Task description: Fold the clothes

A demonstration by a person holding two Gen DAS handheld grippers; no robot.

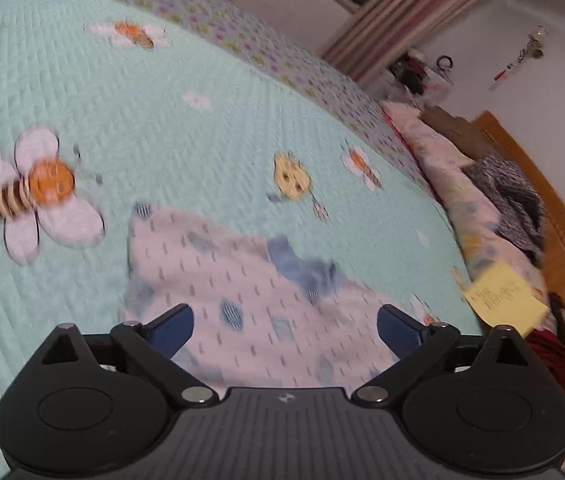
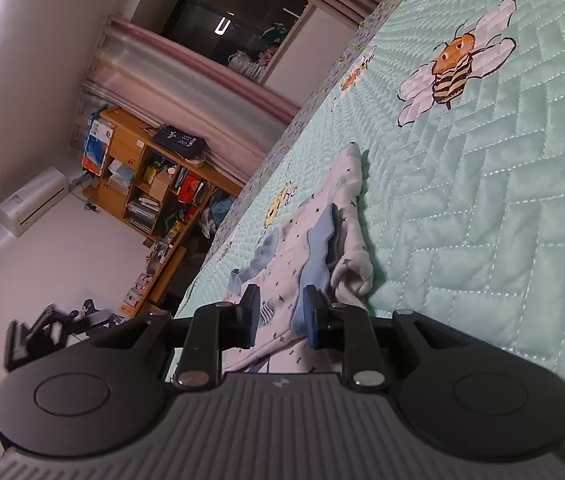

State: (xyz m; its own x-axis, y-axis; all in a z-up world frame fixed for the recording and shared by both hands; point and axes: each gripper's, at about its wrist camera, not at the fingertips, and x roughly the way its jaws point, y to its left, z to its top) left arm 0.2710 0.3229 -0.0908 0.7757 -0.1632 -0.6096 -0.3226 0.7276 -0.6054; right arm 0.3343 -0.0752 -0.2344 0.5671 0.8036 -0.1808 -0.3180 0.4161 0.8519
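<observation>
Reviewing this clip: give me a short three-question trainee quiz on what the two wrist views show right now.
1. True or false: the left gripper is clamped on the white patterned garment.
2. Which surface does the garment lie on? A) wooden floor B) mint-green quilted bedspread with bees C) desk
3. Fill in: fabric of the garment passes between the fingers of the ____ gripper.

Key: 1 false, its jaws stand wide open above the garment. 2 B. 3 right, whose jaws are narrow around the cloth; whether the pads press on it is unclear.
</observation>
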